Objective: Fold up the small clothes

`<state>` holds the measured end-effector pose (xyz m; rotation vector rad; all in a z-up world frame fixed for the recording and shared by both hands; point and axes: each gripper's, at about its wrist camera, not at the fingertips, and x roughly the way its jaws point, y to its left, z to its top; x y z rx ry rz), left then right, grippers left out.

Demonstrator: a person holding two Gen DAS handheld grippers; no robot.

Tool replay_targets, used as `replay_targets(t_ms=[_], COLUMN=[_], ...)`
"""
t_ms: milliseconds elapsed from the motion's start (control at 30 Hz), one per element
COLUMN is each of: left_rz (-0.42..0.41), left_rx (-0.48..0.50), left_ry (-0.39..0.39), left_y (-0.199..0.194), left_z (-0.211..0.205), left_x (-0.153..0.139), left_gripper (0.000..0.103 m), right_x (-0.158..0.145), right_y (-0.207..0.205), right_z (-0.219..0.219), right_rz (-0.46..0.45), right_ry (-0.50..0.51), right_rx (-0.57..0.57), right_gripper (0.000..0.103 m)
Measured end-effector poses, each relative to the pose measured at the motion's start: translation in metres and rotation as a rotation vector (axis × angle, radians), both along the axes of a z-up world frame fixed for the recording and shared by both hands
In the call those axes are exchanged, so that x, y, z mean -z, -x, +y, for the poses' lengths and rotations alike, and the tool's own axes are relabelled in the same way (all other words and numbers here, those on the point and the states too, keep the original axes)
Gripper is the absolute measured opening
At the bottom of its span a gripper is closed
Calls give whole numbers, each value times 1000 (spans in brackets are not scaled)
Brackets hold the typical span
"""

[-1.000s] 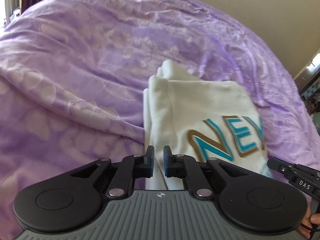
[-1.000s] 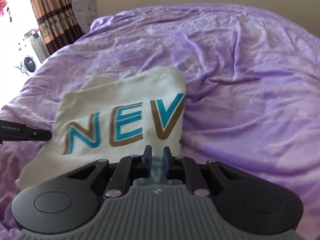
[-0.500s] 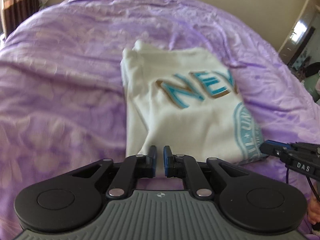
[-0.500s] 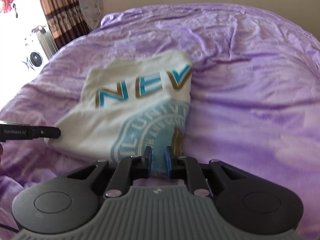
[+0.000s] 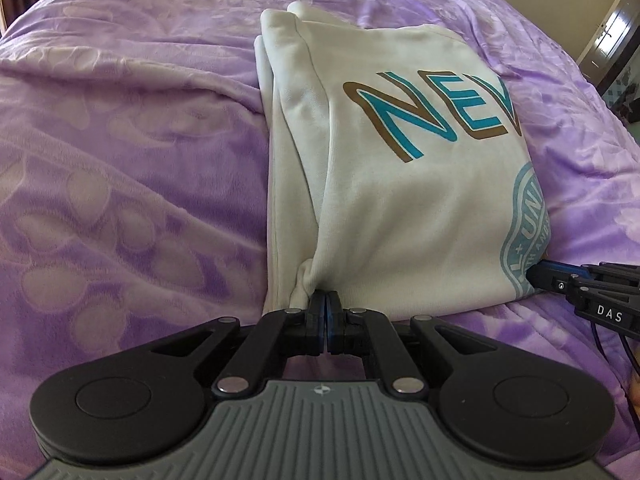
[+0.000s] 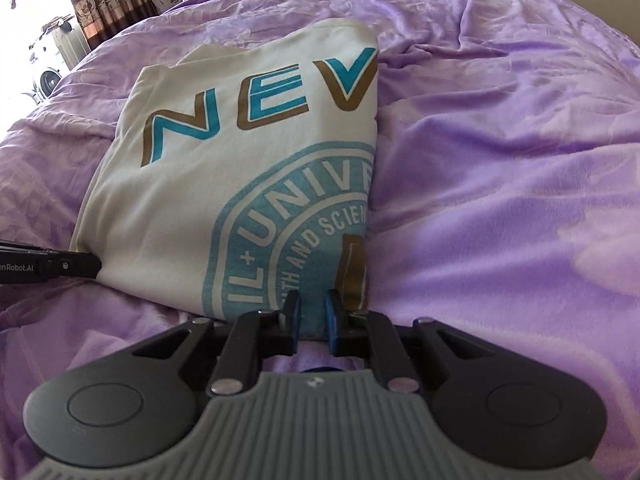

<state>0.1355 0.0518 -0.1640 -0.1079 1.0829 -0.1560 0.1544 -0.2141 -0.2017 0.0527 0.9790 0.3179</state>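
A folded cream T-shirt (image 5: 400, 184) with teal and brown "NEV" lettering and a teal round crest lies on the purple bedspread (image 5: 120, 140); it also shows in the right wrist view (image 6: 192, 184). My left gripper (image 5: 327, 306) is shut on the shirt's near left corner, where the cloth bunches. My right gripper (image 6: 312, 312) is at the shirt's near right corner, its jaws a little apart with the hem between them. Each gripper's tip shows in the other view, the right (image 5: 560, 284) and the left (image 6: 72, 266).
The bedspread (image 6: 500, 200) covers the bed on all sides, with wrinkles to the right. A patterned curtain (image 6: 108, 0) and white appliances (image 6: 52, 68) stand at the far left. A doorway (image 5: 612, 40) is at the far right.
Both grippers pulled back along the shirt to its near edge, so more of the print shows. The left gripper closed onto the corner. The right jaws opened slightly.
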Motion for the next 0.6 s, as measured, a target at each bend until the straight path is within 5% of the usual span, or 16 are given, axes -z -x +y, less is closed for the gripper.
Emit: replay_targets(t_ms=[267, 333, 400, 600], left_rz=[-41, -61, -96, -207], left_rx=[1, 7, 8, 24], left_ry=[-24, -28, -40, -66], left_y=[8, 12, 16, 30], left_z=[-6, -8, -11, -22], left_x=[-24, -34, -49, -101], left_gripper=[6, 8, 8, 14], right_x=[-19, -28, -42, -104], right_y=[6, 9, 12, 22], right_z=[7, 6, 5, 0], right_rz=[-38, -53, -83, -205], right_ry=[33, 24, 19, -3], right_rx=[-10, -6, 1, 3], right_gripper=[9, 13, 30, 36])
